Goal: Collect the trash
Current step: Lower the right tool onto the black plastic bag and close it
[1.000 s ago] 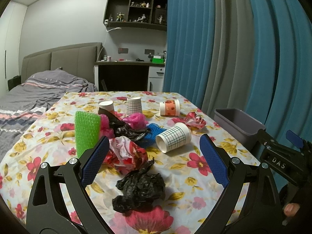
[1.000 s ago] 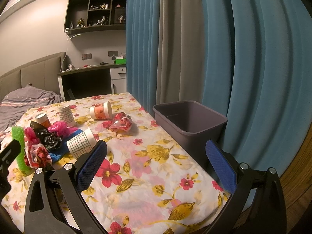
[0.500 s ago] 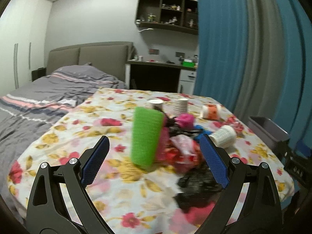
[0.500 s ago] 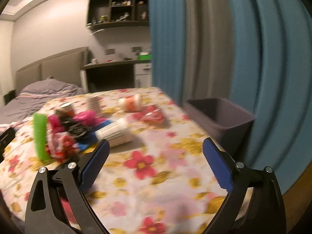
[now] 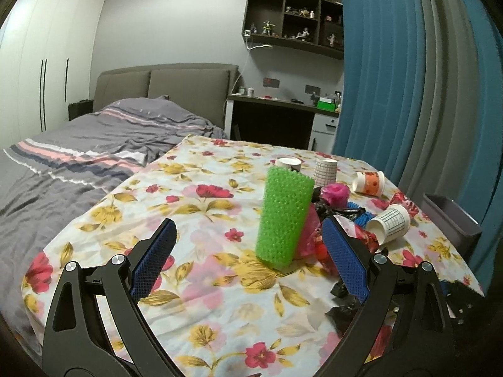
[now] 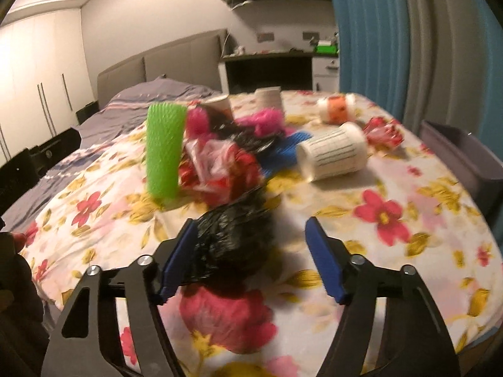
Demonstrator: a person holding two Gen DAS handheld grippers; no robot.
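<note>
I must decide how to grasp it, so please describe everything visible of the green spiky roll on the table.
The green spiky roll is a bright green tube of knobbly mesh, foam or plastic by its look. It stands upright, leaning slightly, on the floral tablecloth. Its right side touches pink and red crumpled wrappers. Neither tongs touch it; it seems undamaged.

Your left gripper [image 5: 248,257] faces bare cloth [image 5: 201,213], with the green roll [image 5: 284,216] upright ahead; your right gripper's [image 6: 251,256] spread jaws flank the black bag [image 6: 234,238], the cup [image 6: 333,154] and bin [image 6: 462,154] lying beyond
</note>
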